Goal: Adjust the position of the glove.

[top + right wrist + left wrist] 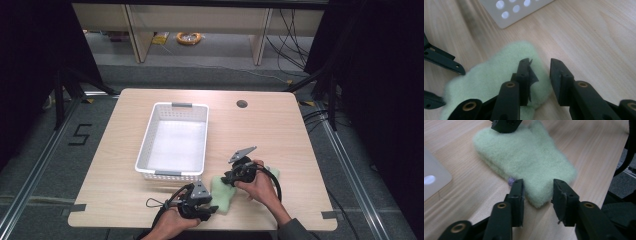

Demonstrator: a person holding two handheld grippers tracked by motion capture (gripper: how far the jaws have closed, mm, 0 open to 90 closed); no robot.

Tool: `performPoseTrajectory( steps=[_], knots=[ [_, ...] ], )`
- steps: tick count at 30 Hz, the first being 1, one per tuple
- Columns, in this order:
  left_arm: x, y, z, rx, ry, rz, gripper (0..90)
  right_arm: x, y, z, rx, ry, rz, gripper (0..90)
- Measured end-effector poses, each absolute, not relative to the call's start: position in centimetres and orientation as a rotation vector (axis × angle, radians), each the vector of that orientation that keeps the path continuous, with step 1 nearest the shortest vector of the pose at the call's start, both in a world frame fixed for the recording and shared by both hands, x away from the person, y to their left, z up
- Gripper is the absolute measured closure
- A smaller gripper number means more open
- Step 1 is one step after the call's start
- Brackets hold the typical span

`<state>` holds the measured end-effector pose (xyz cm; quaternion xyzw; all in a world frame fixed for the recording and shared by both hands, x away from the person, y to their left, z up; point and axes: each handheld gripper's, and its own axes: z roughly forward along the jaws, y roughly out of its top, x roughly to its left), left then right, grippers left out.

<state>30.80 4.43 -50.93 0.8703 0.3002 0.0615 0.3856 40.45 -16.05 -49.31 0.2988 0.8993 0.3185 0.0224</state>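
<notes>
Both claws (212, 209) (226, 179) straddle green cloth (222, 192) corners.

Pale green fleecy cloth, flat near the bench's front edge

We see a pale green fuzzy cloth (223, 192) lying flat on the wooden bench (280, 130), near its front edge and just right of the white basket's near corner. Its pile is thick and soft, its outline lumpy and uneven. In the left gripper view, we see a rounded corner (537, 198) pointing toward us, with a small purple speck at its edge.
</notes>
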Motion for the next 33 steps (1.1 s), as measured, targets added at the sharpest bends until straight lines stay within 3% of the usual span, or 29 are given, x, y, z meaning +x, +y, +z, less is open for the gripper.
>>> performPoseTrajectory(
  steps=[8, 23, 33],
  knots=[
    [30.7, 4.6, -50.8, 2.216, 0.741, 0.174, 80.0, 40.2, -16.3, -49.4, 0.925, 2.801, 1.012, 86.6],
    [31.4, 6.0, -49.4, 2.198, 0.73, 0.214, 83.7, 36.8, -18.8, -47.0, 1.015, 2.733, 1.152, 88.5],
    [31.3, 4.6, -48.9, 2.189, 0.692, 0.238, 83.9, 31.9, -21.5, -46.9, 1.136, 2.661, 1.235, 88.6]
  ],
)
